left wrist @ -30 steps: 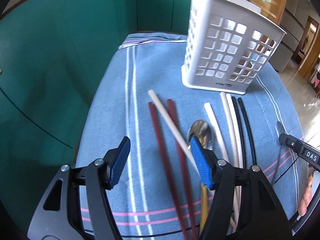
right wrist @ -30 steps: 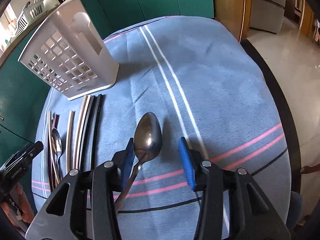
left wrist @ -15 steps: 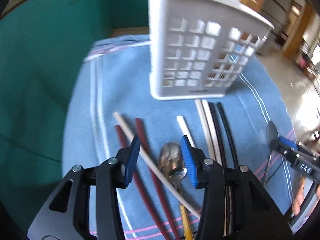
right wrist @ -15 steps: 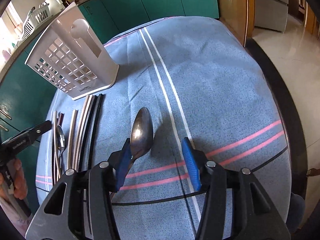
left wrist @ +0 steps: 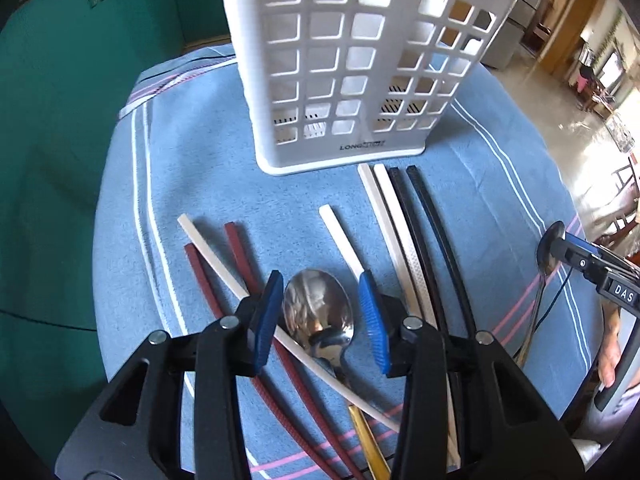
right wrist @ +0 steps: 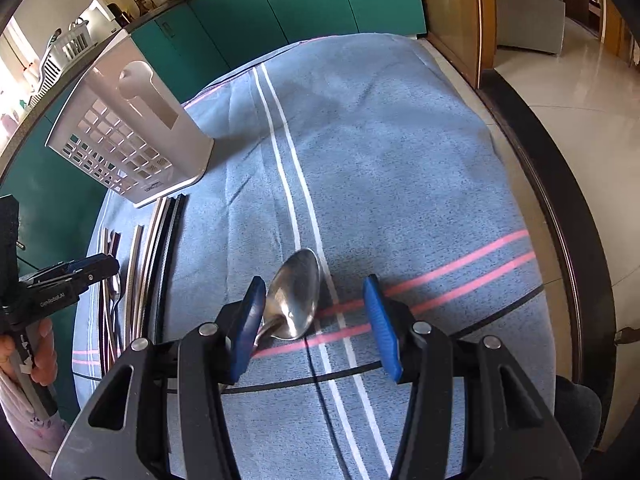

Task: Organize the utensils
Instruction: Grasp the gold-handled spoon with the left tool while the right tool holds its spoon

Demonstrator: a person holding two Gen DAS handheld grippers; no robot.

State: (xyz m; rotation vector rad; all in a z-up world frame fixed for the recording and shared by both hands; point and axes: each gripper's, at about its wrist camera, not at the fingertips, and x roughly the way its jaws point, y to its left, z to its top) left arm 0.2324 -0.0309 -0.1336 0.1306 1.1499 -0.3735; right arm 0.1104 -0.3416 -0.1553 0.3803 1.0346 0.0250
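A white lattice utensil holder (left wrist: 360, 68) stands upright on the blue striped cloth; it also shows in the right wrist view (right wrist: 132, 136). In the left wrist view, my left gripper (left wrist: 320, 316) is open, its blue pads either side of the bowl of a steel spoon with a gold handle (left wrist: 318, 312) lying on the cloth. Dark red (left wrist: 236, 248), white (left wrist: 384, 204) and black chopsticks (left wrist: 424, 208) lie around it. In the right wrist view, my right gripper (right wrist: 316, 320) is open around a second steel spoon (right wrist: 296, 292), which lies against the left pad.
The blue cloth (right wrist: 380, 140) covers a round table with a dark rim (right wrist: 560, 216). Teal cabinets (left wrist: 60, 100) stand close behind. Each gripper shows in the other's view: the right one (left wrist: 588, 264) and the left one (right wrist: 68, 280).
My left gripper swung right and forward, closing partway, and now frames the gold-handled spoon's bowl. My right gripper opened wider and shifted so its spoon sits lower between the pads.
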